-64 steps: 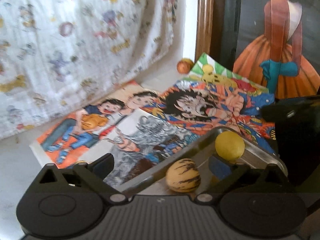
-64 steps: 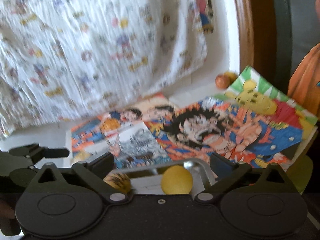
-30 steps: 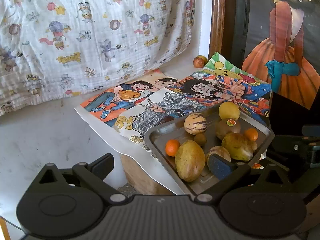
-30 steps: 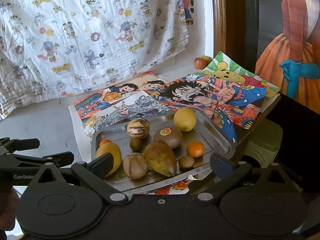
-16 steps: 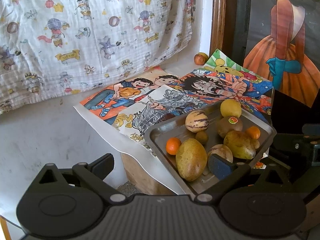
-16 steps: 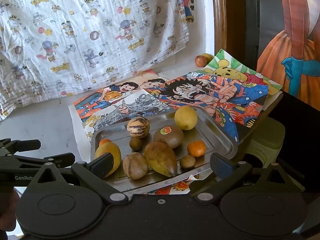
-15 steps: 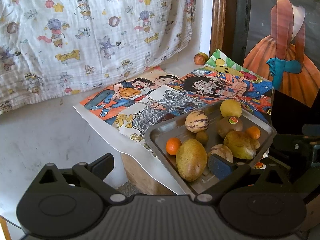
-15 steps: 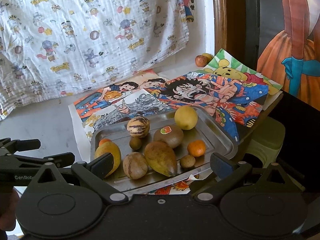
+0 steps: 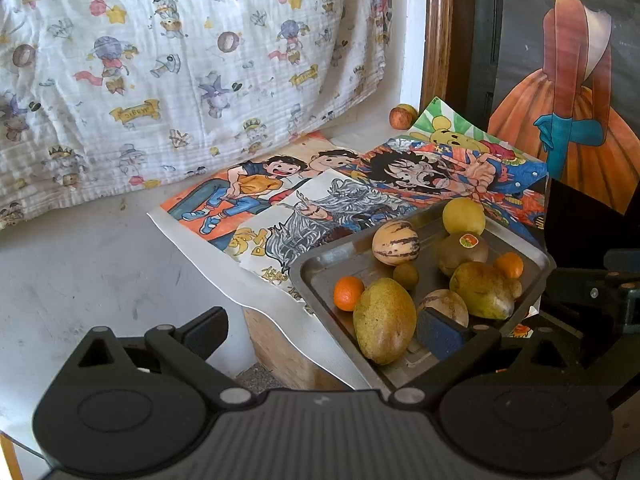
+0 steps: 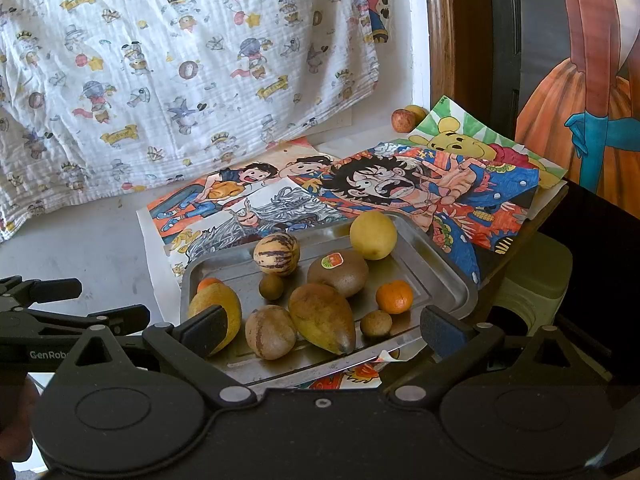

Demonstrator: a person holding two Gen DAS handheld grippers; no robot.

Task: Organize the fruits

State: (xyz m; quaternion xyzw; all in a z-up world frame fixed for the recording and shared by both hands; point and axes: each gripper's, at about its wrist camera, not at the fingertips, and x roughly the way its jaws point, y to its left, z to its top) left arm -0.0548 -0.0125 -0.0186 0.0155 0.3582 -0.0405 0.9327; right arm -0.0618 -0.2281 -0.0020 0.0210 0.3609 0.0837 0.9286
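Cartoon posters [image 9: 320, 196] cover the tabletop, patterned cloth [image 9: 180, 60] behind. Left wrist view: left gripper [image 9: 320, 332] spread wide, empty, hovering near the metal tray [image 9: 320, 268] of fruit. Right wrist view: right gripper [image 10: 320, 330] also spread, empty, just short of the tray; striped melon [image 10: 277, 254] and lemon [image 10: 373, 235] at its far side.

I've pulled both grippers back and up, so the whole rectangular steel tray [image 10: 448, 276] of fruit now shows.
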